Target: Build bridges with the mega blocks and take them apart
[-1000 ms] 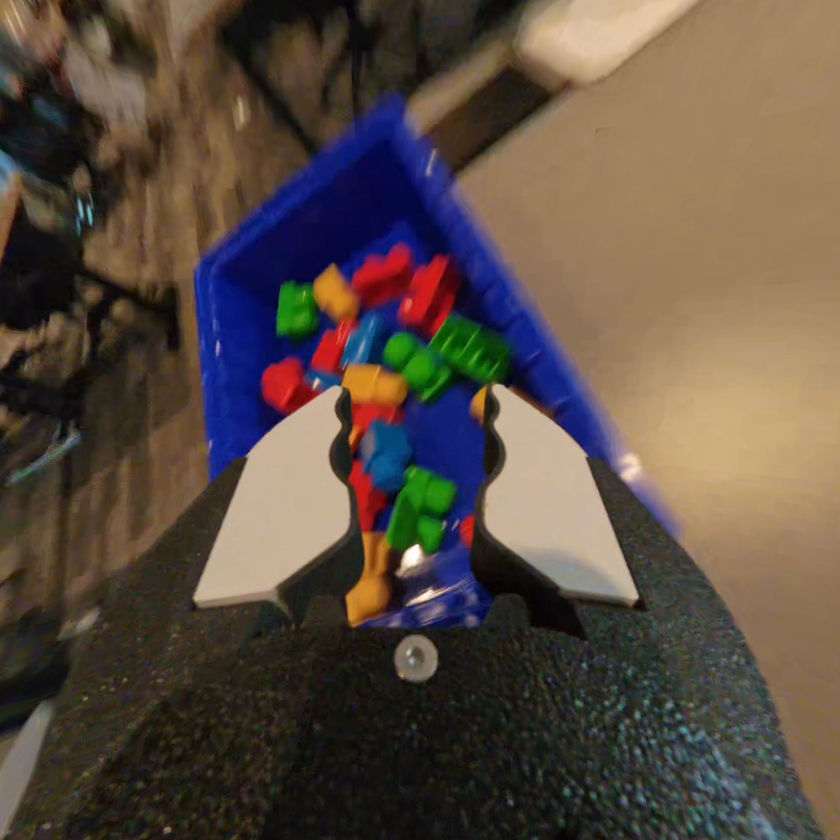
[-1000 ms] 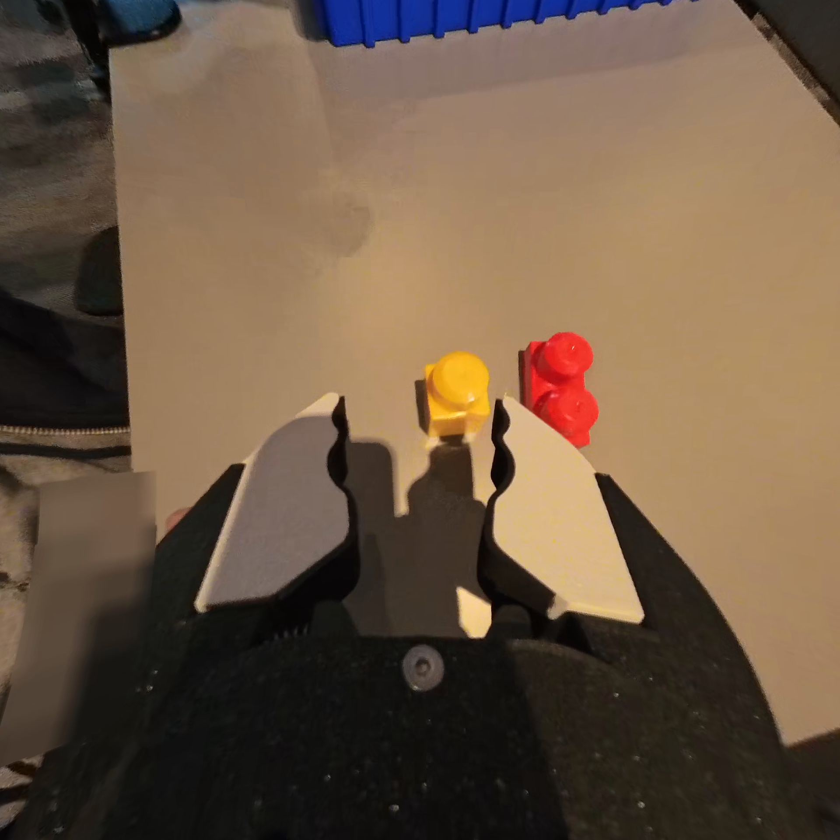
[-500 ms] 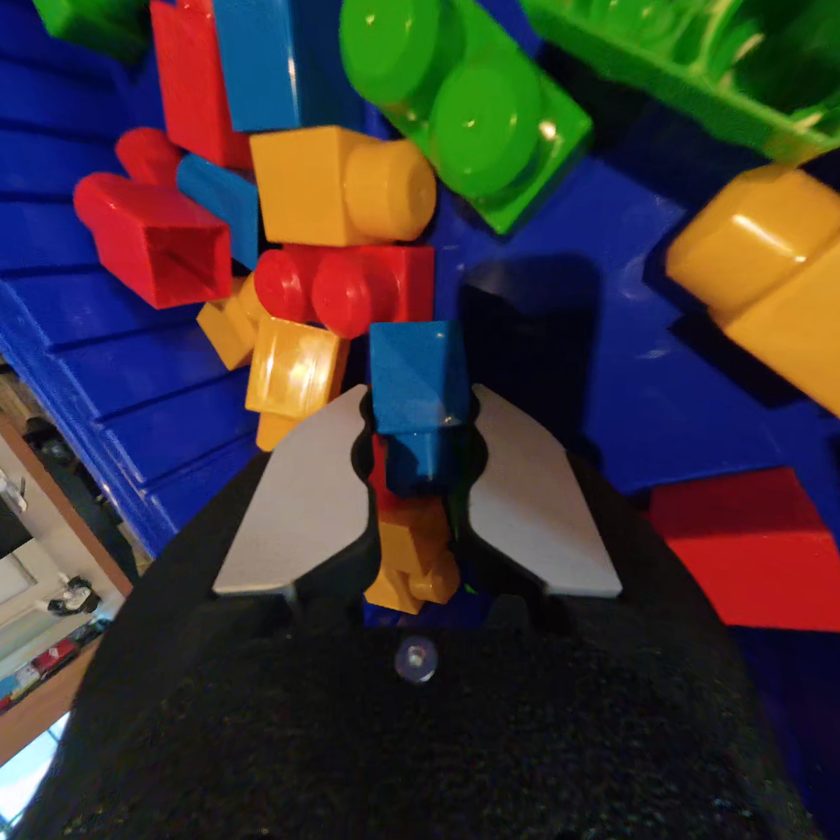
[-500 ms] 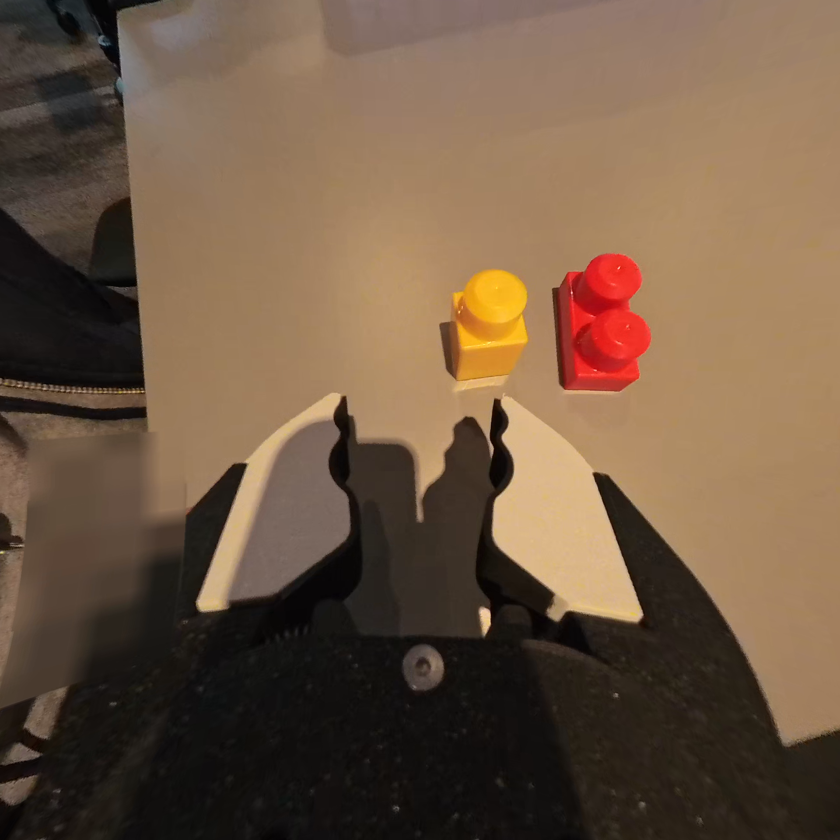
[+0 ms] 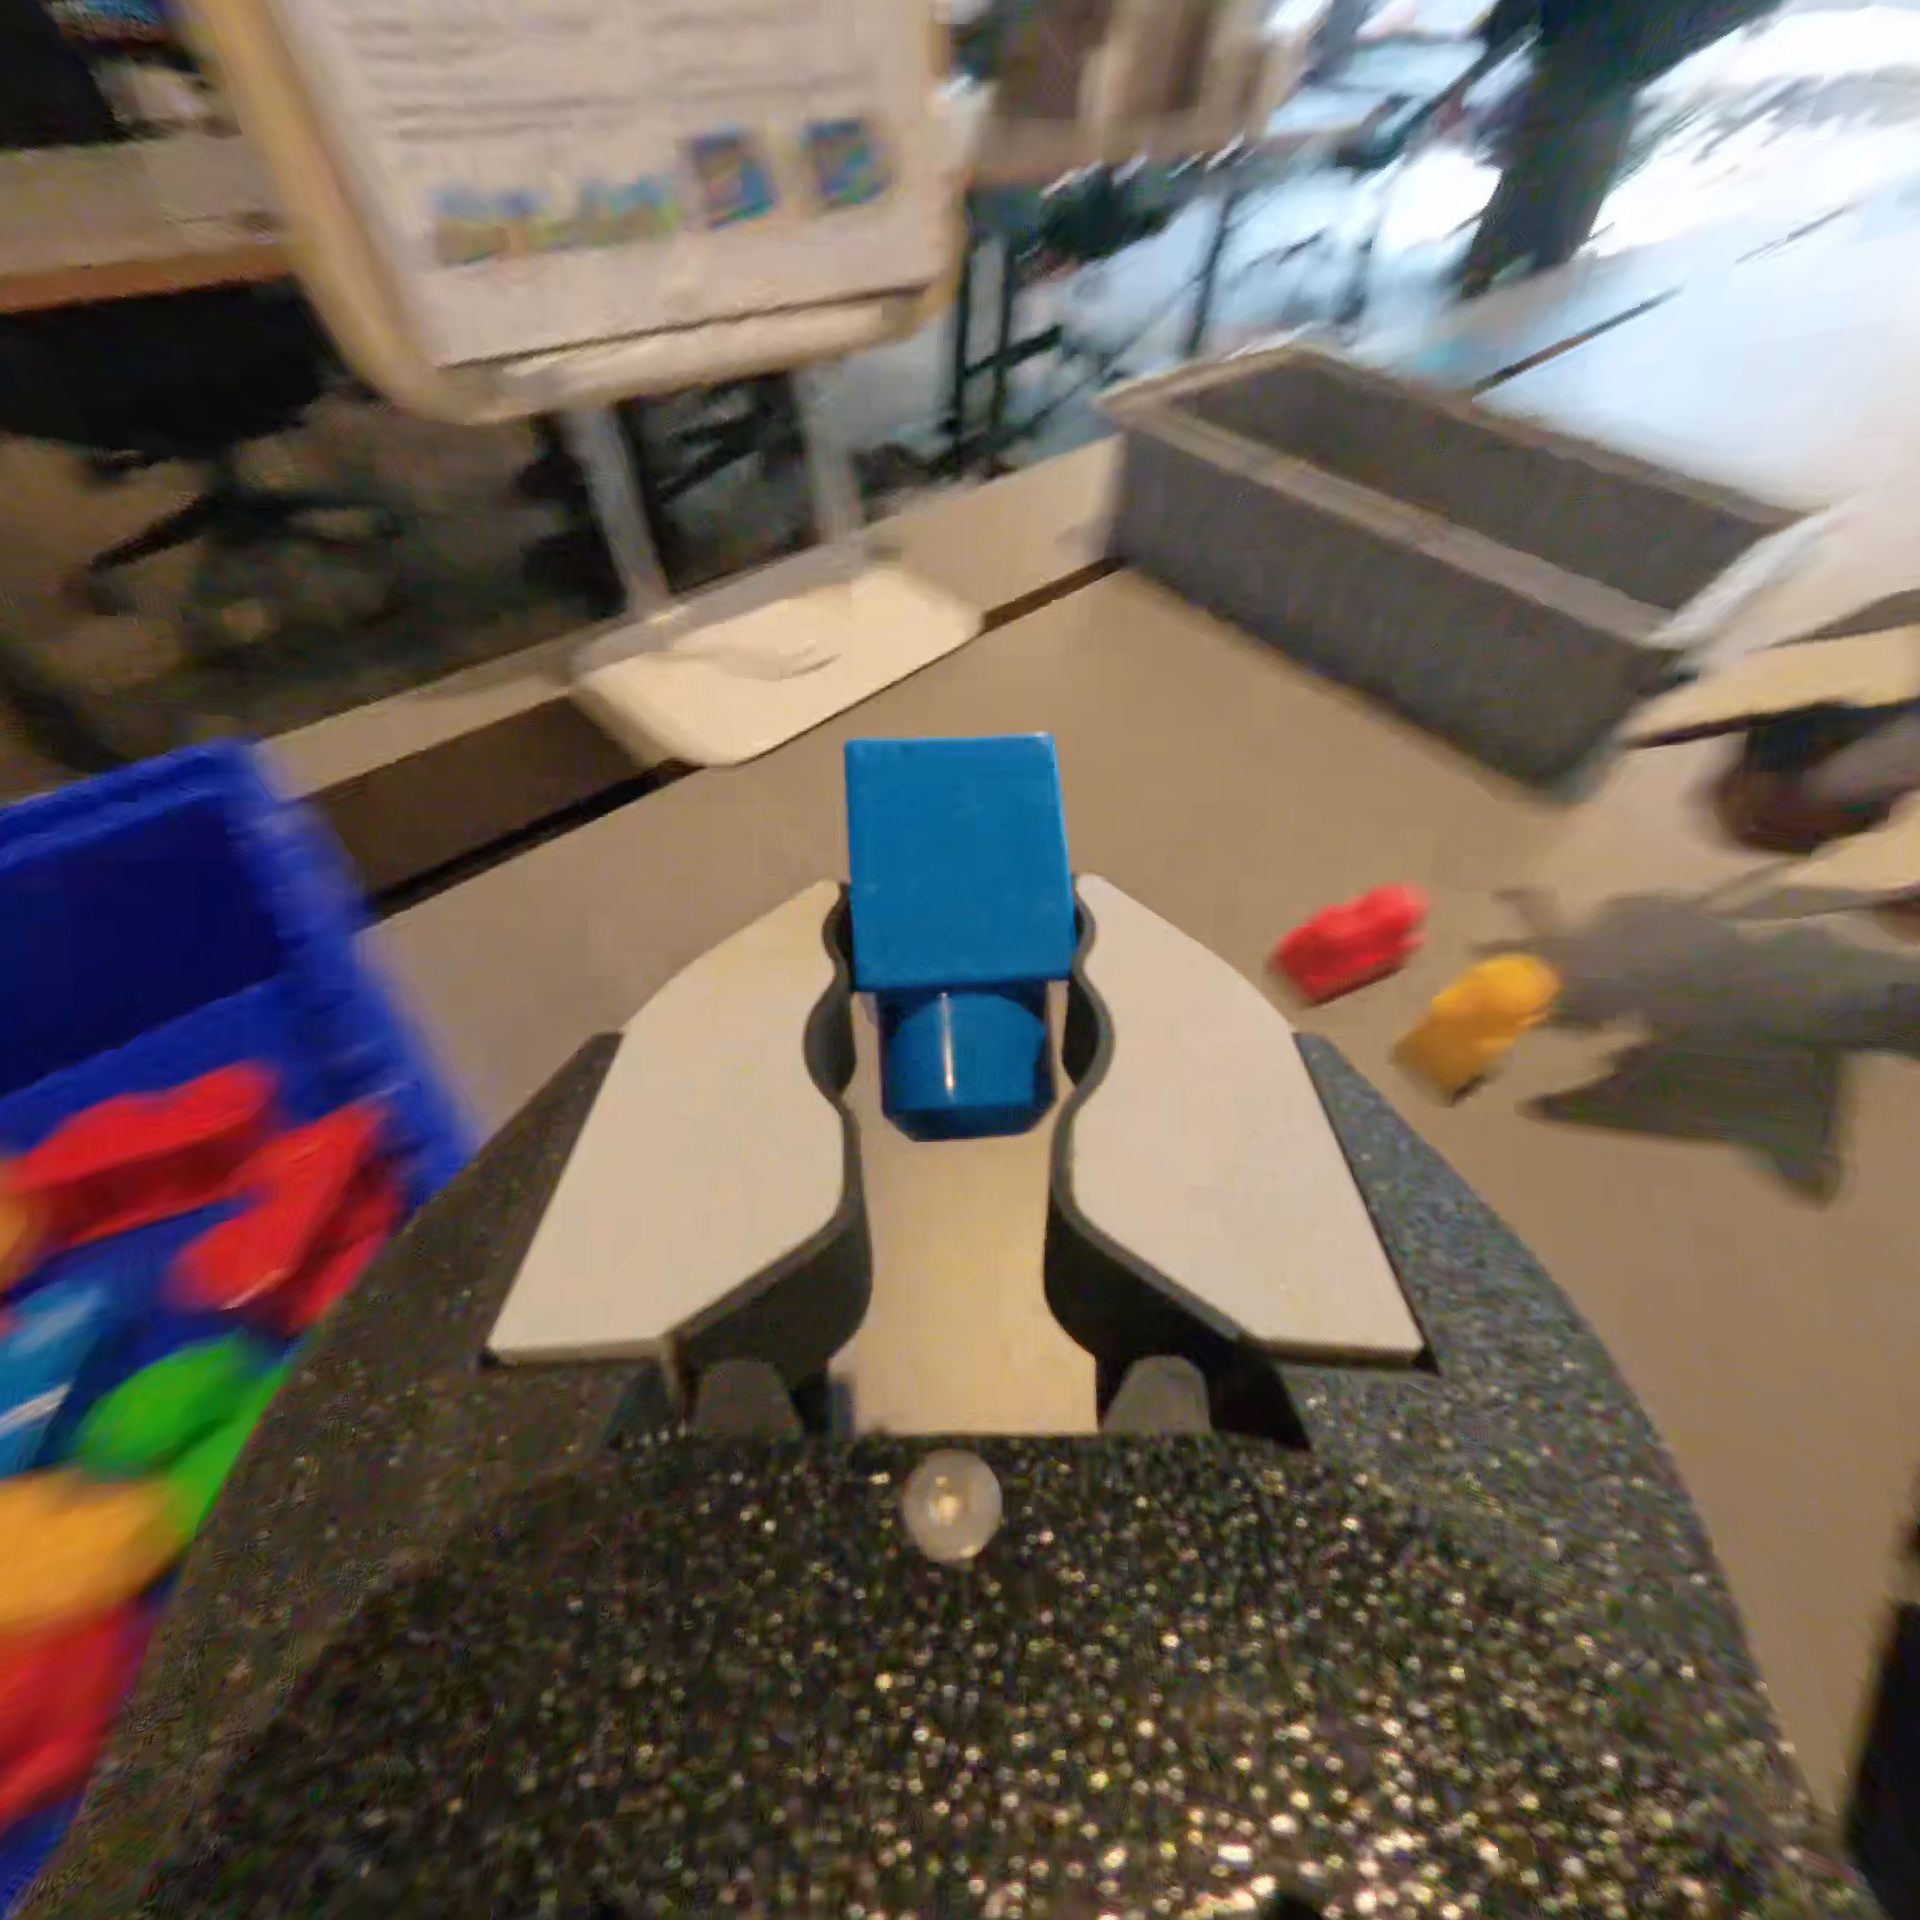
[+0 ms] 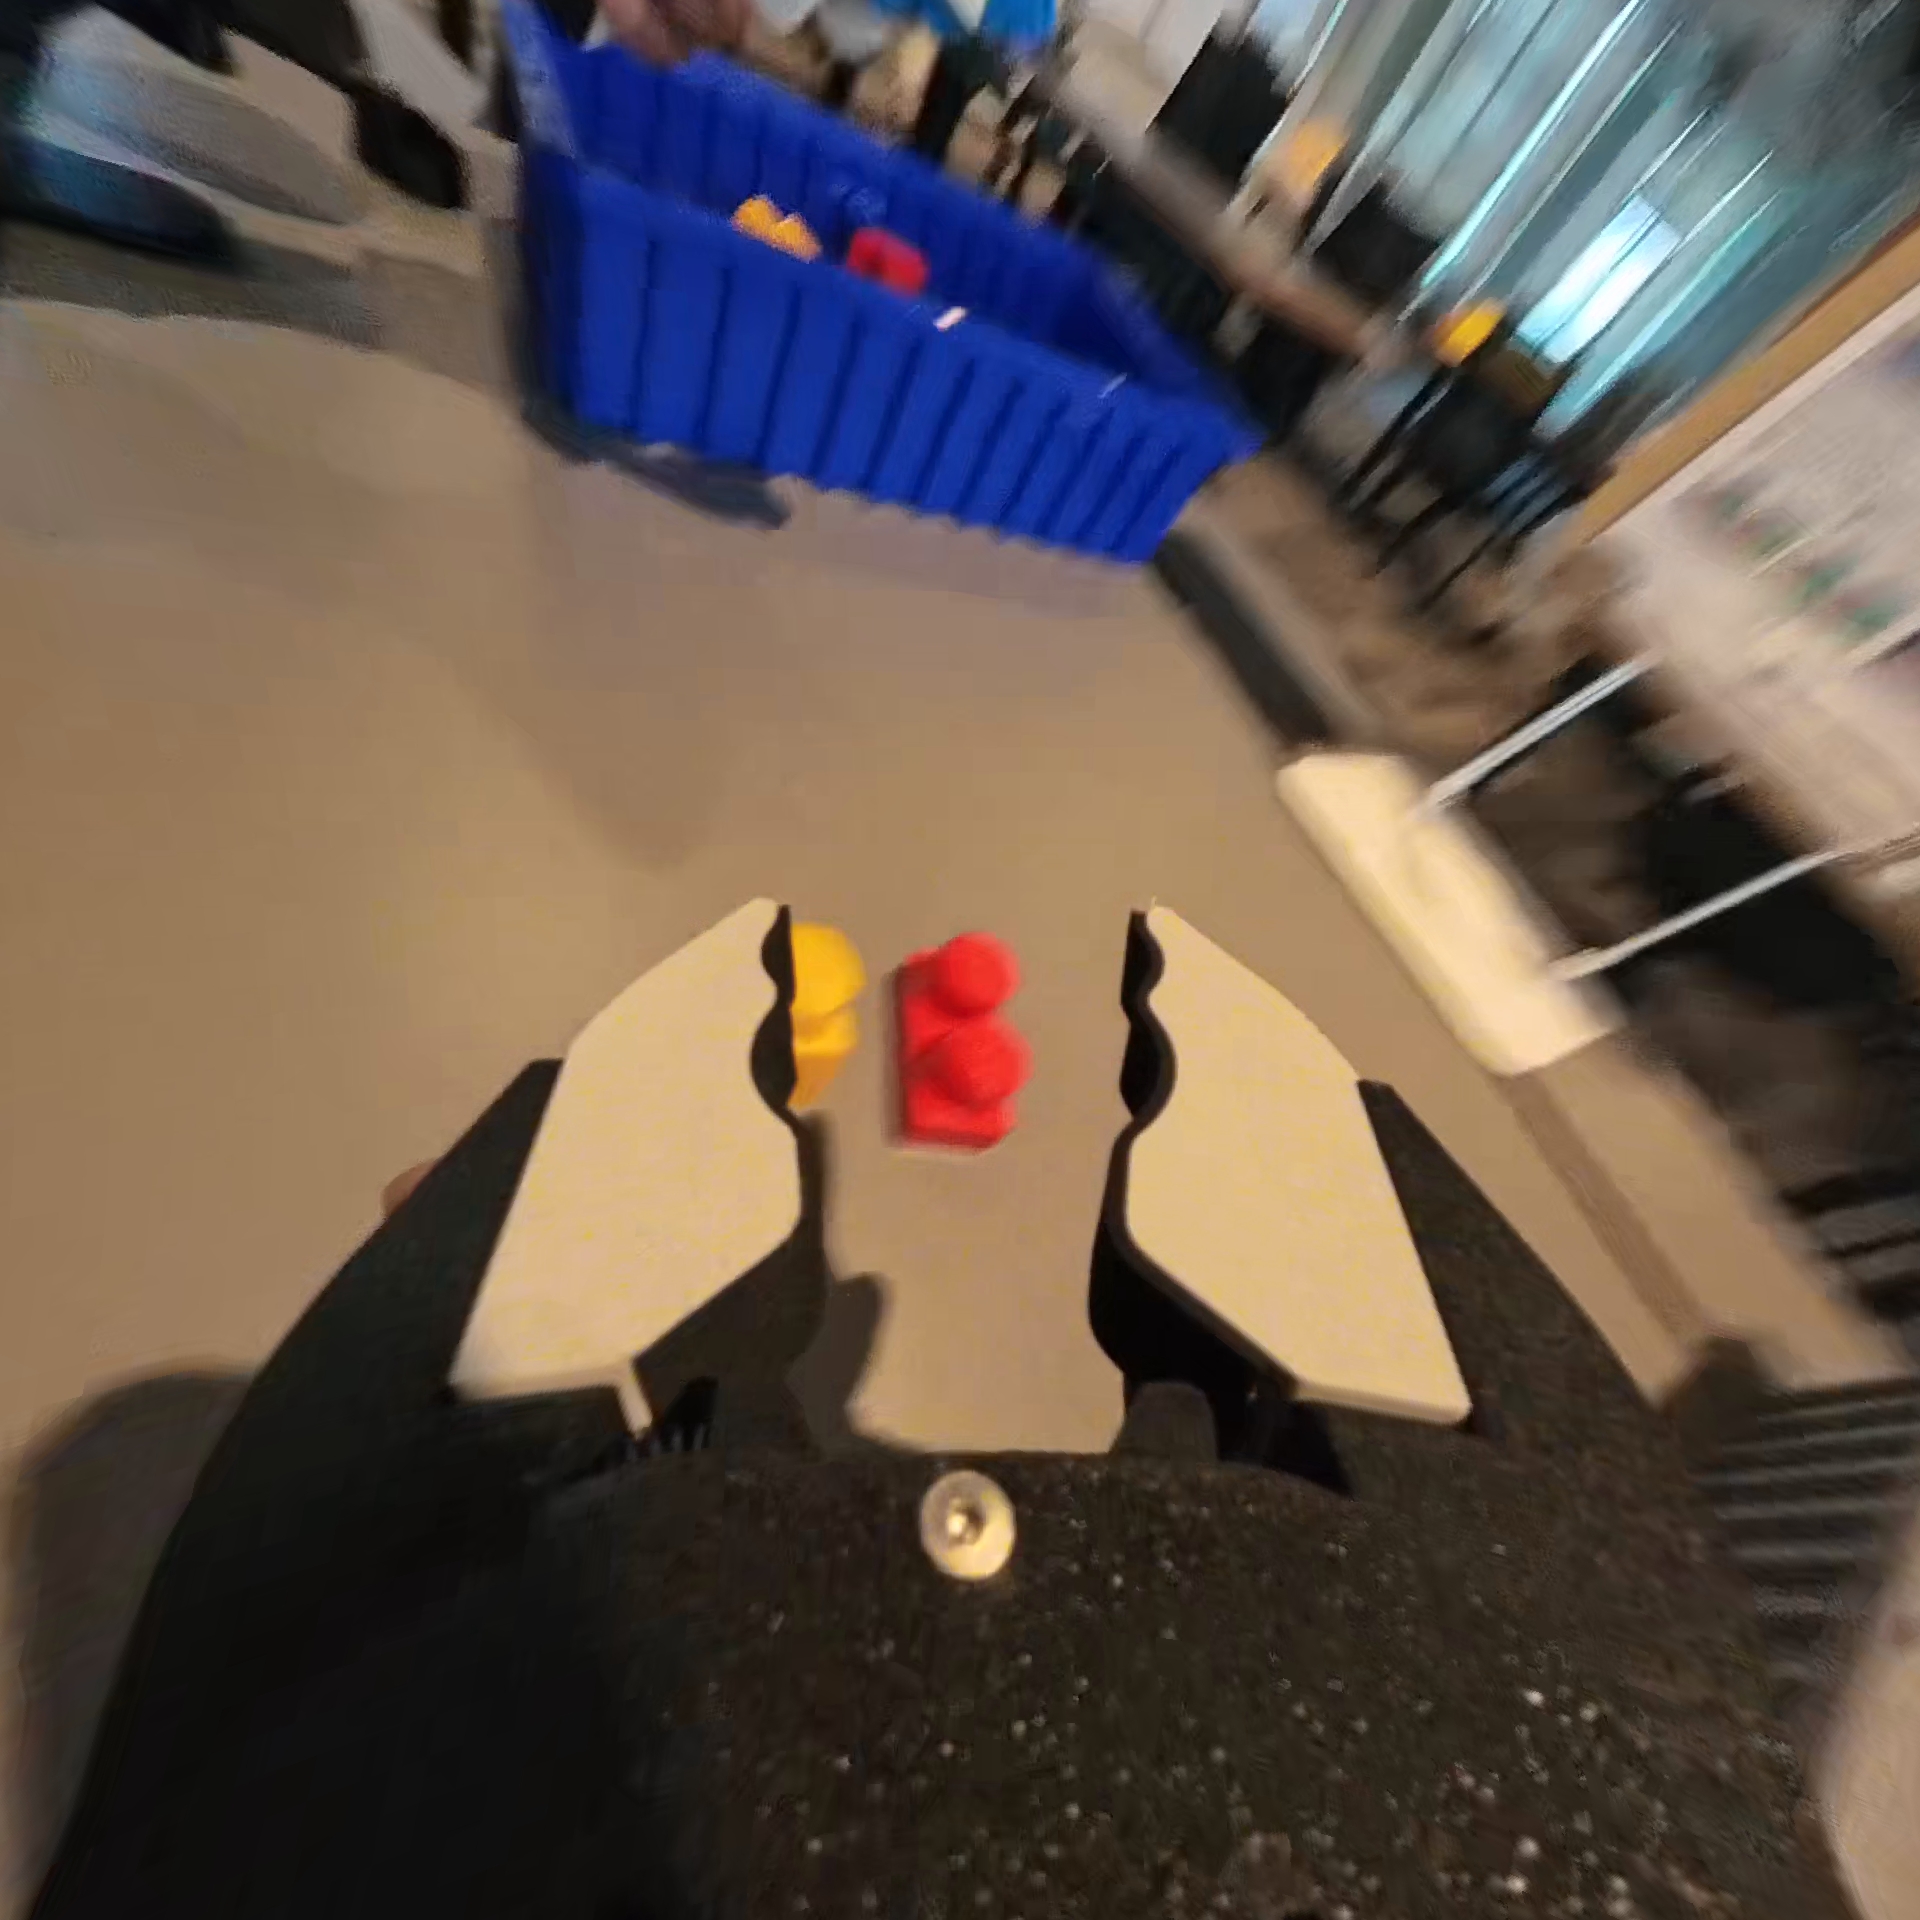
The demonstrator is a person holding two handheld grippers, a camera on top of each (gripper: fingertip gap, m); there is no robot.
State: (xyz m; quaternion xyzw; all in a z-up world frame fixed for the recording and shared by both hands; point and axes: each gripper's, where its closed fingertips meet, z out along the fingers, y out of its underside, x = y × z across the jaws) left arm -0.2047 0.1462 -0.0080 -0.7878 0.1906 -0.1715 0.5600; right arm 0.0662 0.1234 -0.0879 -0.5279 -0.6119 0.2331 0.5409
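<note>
My left gripper (image 5: 956, 914) is shut on a blue single-stud block (image 5: 951, 883) and holds it in the air above the table, stud towards the camera. A red two-stud block (image 5: 1351, 940) and a yellow single-stud block (image 5: 1475, 1023) stand on the table to its right, next to my other gripper (image 5: 1704, 977). In the right wrist view my right gripper (image 6: 954, 925) is open, with the red block (image 6: 956, 1039) between its fingers and the yellow block (image 6: 826, 1003) just inside the left finger.
A blue bin (image 5: 156, 987) with several coloured blocks stands at the left; it also shows in the right wrist view (image 6: 852, 384) at the back. A grey crate (image 5: 1403, 561) stands at the back right. The beige table (image 6: 416, 727) ends at its right edge.
My left gripper has lifted the blue block out of the bin and swung over the table. My right gripper has moved forward, so the red block is now between its fingers.
</note>
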